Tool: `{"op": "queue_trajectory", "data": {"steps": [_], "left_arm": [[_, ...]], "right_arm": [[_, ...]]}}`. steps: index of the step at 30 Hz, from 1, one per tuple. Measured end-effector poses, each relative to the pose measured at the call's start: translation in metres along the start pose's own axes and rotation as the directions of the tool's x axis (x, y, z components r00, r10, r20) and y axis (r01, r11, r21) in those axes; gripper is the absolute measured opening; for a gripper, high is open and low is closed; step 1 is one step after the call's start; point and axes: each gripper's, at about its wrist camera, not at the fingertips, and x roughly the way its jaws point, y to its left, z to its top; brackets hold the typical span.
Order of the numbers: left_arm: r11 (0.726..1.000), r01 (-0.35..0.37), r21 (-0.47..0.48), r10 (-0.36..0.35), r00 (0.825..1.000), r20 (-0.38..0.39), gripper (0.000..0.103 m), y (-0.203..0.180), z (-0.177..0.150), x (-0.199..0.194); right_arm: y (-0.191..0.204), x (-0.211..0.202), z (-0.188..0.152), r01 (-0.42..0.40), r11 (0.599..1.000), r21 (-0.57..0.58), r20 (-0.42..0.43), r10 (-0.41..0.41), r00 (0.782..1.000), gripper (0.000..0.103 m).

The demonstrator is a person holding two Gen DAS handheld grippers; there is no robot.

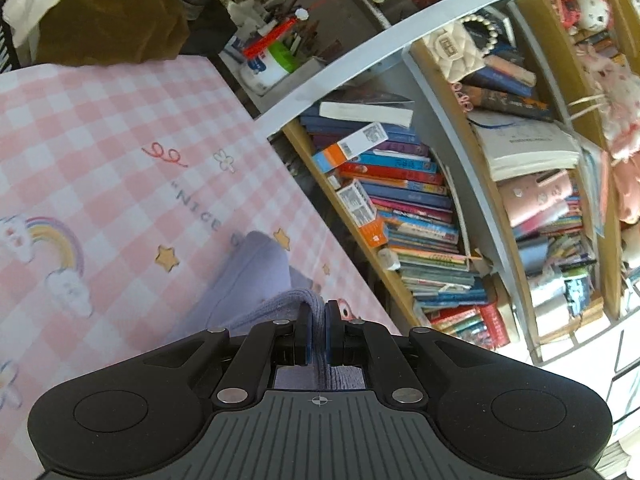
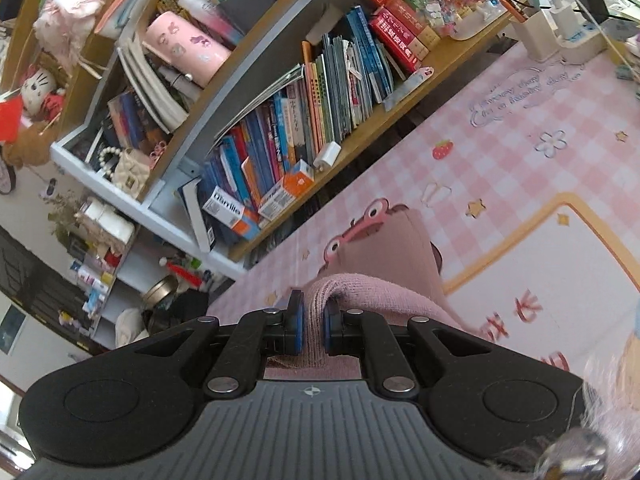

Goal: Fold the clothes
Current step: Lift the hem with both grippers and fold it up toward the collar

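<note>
In the left wrist view my left gripper (image 1: pixel 318 320) is shut on a fold of a knitted garment (image 1: pixel 256 276) that looks lilac here and hangs down over the pink checked table mat (image 1: pixel 120 140). In the right wrist view my right gripper (image 2: pixel 313 316) is shut on a ribbed edge of a knitted garment (image 2: pixel 384 276) that looks pink here and drapes down toward the mat (image 2: pixel 540 120). I cannot tell whether both grippers hold the same garment. Most of the cloth is hidden under the gripper bodies.
A bookshelf full of books (image 1: pixel 400 184) stands along the far table edge and also shows in the right wrist view (image 2: pixel 304 112). A brown cloth pile (image 1: pixel 108 20) and a pen holder (image 1: pixel 272 52) sit at one end. A power strip (image 2: pixel 576 32) sits at the other.
</note>
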Motion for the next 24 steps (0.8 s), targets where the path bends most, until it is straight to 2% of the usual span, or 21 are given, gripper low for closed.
{"op": "queue_trajectory", "data": {"steps": [6,9,12,15,16,19,20,23,24], "left_arm": [[0.999,-0.041,-0.028,0.039,0.999,-0.037,0.006,0.001,0.019,0.049],[0.995,-0.103,0.0,0.103,0.992,-0.078,0.006,0.003,0.025,0.081],[0.984,-0.178,0.013,0.178,0.976,-0.122,0.01,0.011,0.024,0.108],[0.973,-0.226,0.044,0.23,0.96,-0.159,0.017,0.015,0.025,0.128],[0.971,-0.234,0.059,0.241,0.954,-0.177,0.019,0.016,0.026,0.133],[0.973,-0.214,0.092,0.229,0.95,-0.213,0.027,0.016,0.032,0.136],[0.973,-0.206,0.102,0.224,0.949,-0.22,0.029,0.016,0.035,0.136],[0.959,-0.221,0.179,0.246,0.96,-0.131,0.046,0.012,0.043,0.118],[0.95,-0.23,0.21,0.255,0.962,-0.1,0.047,0.011,0.046,0.112]], "right_arm": [[-0.001,0.045,0.023,0.064,0.998,0.009,0.003,-0.064,0.998,0.009],[-0.009,0.075,0.031,0.126,0.992,0.02,-0.015,-0.126,0.992,0.009],[-0.018,0.107,0.032,0.197,0.98,0.005,-0.038,-0.197,0.98,0.01],[-0.026,0.13,0.032,0.247,0.969,-0.007,-0.046,-0.247,0.968,0.016],[-0.027,0.134,0.032,0.253,0.967,-0.008,-0.047,-0.253,0.966,0.025],[-0.03,0.14,0.033,0.258,0.966,-0.016,-0.037,-0.258,0.965,0.04],[-0.029,0.138,0.034,0.264,0.964,-0.025,-0.023,-0.264,0.964,0.041],[-0.028,0.13,0.038,0.292,0.955,-0.057,0.027,-0.291,0.956,0.043],[-0.028,0.128,0.038,0.305,0.949,-0.078,0.033,-0.303,0.952,0.044]]}}
